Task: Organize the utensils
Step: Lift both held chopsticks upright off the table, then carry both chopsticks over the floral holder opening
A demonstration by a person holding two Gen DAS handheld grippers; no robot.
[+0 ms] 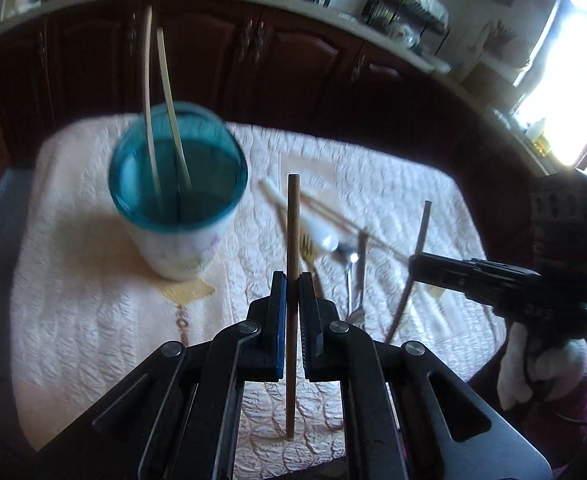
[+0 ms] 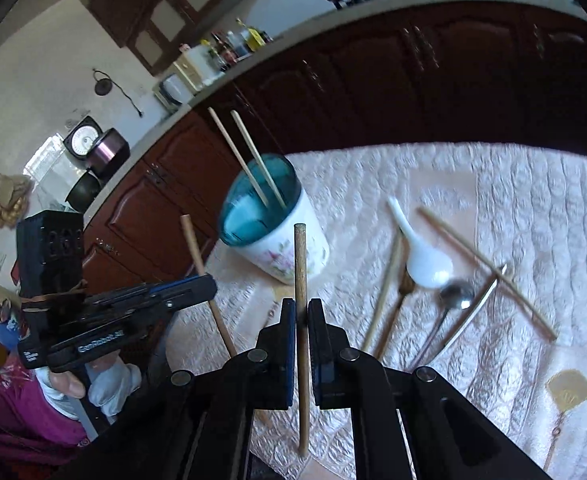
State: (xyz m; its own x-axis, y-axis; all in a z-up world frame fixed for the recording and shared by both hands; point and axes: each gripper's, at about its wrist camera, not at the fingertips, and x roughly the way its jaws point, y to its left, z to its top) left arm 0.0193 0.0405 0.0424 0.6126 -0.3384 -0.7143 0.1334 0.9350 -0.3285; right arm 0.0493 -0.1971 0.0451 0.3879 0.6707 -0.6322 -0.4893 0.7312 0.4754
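Both tongs pinch a chopstick upright above the tablecloth [image 1: 93,320]: left gripper [image 1: 292,280] holds one chopstick [image 1: 292,240], right gripper [image 2: 301,308] another chopstick [image 2: 300,264]. The cup [image 1: 177,196] with two sticks stands at ten o'clock; remaining utensils [image 2: 433,272] lie at two o'clock.

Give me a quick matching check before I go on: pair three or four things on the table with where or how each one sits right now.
Things:
1. brown wooden chopstick
2. two pale bamboo chopsticks
3. white ceramic soup spoon
4. teal-rimmed white floral cup

States:
A. lying on the quilted cloth among the loose cutlery
B. standing upright on the cloth, apart from the loose cutlery
C. clamped upright in the left gripper
D. standing tilted inside the cup

Pairs: 1-C, 2-D, 3-A, 4-B
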